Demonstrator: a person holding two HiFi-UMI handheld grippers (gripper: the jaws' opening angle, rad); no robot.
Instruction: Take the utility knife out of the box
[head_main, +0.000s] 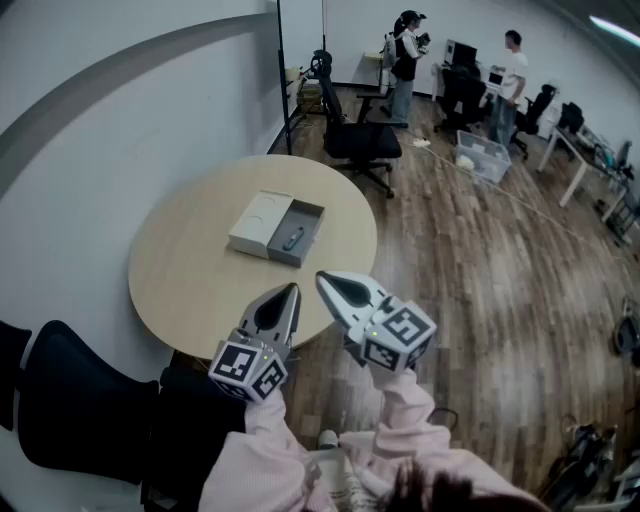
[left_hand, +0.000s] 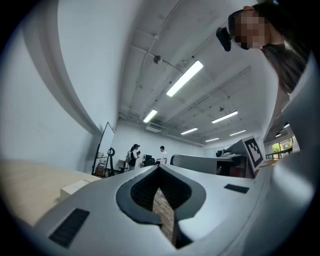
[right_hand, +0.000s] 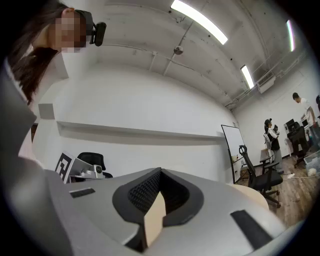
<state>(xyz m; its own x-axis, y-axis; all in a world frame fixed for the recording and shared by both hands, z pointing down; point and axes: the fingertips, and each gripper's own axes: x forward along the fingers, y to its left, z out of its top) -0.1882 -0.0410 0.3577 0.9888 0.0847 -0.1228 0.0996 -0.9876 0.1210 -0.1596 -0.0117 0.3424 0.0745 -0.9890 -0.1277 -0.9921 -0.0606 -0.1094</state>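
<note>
Round table (head_main: 200, 260) with an open grey box (head_main: 284, 257) near its middle. Inside the box, the utility knife (head_main: 293, 238), dark and small, too tiny to show its parts. Right up against the box on the left, a white lid (head_main: 258, 222) lying flat.

Left gripper (head_main: 292, 289) by the near edge of the table, well apart from the box. Clenched tight, tips together, nothing held. Only a thin strip of wood floor (left_hand: 165, 212) peeking through the slit lower down in the left gripper view. In that same view, just a corner of the white lid poking up past the gripper body, and the knife hidden.

Right gripper (head_main: 322, 278) just beside the left one, also well apart from the box. Squeezed closed too, and empty. No box and no knife in the right gripper view, only a bit of table top.

Pink sleeves (head_main: 260, 455) cut off at the bottom of the head view. Black chair (head_main: 80, 410) at the lower left, partly cut off. Far at the back, people (head_main: 405, 60), very small and hard to make out
</note>
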